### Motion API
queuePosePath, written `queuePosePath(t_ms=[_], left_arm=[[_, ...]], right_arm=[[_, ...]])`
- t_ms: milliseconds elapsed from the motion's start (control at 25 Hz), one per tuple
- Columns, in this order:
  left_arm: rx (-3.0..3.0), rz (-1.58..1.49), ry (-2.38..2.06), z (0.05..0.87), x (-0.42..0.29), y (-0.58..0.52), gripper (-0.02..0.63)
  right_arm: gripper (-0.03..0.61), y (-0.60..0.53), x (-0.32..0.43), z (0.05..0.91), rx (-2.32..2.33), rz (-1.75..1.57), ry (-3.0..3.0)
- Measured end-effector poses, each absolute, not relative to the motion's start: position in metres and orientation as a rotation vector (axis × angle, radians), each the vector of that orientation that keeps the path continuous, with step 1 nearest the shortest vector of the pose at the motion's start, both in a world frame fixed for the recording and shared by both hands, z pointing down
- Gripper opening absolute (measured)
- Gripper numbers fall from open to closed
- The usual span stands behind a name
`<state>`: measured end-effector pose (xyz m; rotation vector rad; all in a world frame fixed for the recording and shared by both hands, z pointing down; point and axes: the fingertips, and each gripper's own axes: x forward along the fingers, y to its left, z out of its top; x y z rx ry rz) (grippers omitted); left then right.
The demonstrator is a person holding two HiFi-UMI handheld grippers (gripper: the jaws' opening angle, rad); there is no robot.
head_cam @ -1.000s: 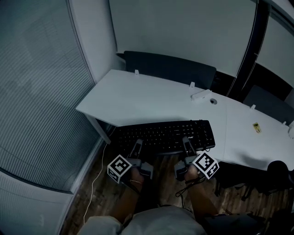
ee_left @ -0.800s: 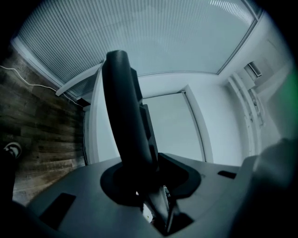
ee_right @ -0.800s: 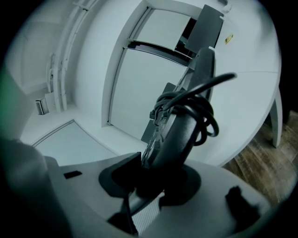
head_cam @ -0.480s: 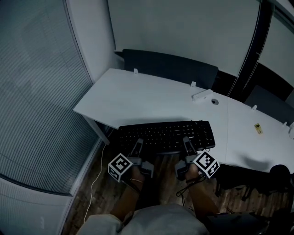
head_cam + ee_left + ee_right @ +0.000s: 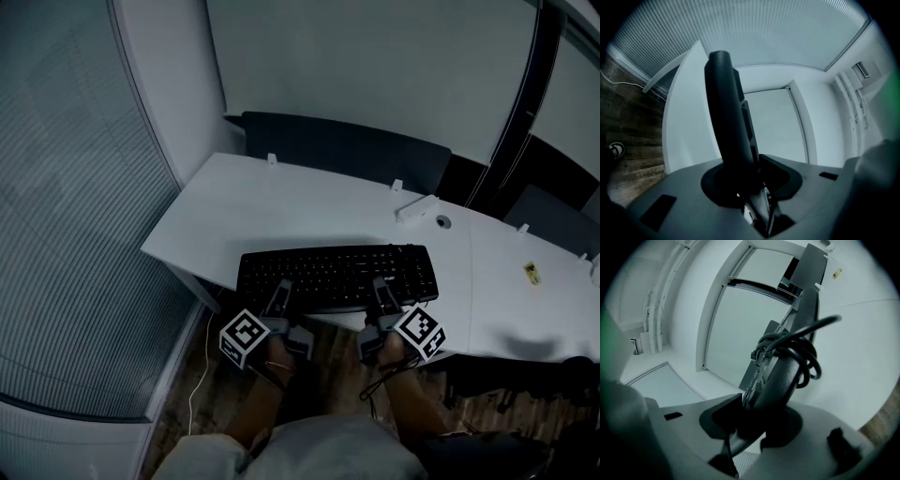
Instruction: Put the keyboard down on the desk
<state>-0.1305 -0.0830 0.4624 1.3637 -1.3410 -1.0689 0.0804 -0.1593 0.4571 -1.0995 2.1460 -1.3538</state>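
A black keyboard (image 5: 337, 278) is held level over the near edge of the white desk (image 5: 281, 202); whether it touches the top I cannot tell. My left gripper (image 5: 278, 298) is shut on the left part of its near edge, and my right gripper (image 5: 382, 295) on the right part. In the left gripper view the keyboard (image 5: 724, 108) stands edge-on, clamped in the left gripper (image 5: 740, 173), with the desk (image 5: 684, 117) beyond. In the right gripper view the right gripper (image 5: 754, 420) pinches the keyboard (image 5: 785, 376), whose coiled cable (image 5: 799, 350) is bundled against it.
A small white box (image 5: 416, 206) and a round grommet (image 5: 442, 222) sit on the desk behind the keyboard, and a yellow item (image 5: 532, 273) lies far right. Dark chairs (image 5: 347, 150) stand behind the desk. Window blinds (image 5: 75, 234) run along the left. A thin cable (image 5: 195, 394) lies on the wooden floor.
Both grippers have carried the keyboard forward. Its left end hung past the desk's corner before and now lies over the desk top.
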Motion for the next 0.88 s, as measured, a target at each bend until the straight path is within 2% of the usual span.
queuePosePath(t_ms=[880], left_arm=[[1.395,-1.006,-1.241,0.441,-0.215,-0.209,0.12]], right_arm=[[0.129,-0.261,0.004,0.438,-1.213,-1.337,2.037]])
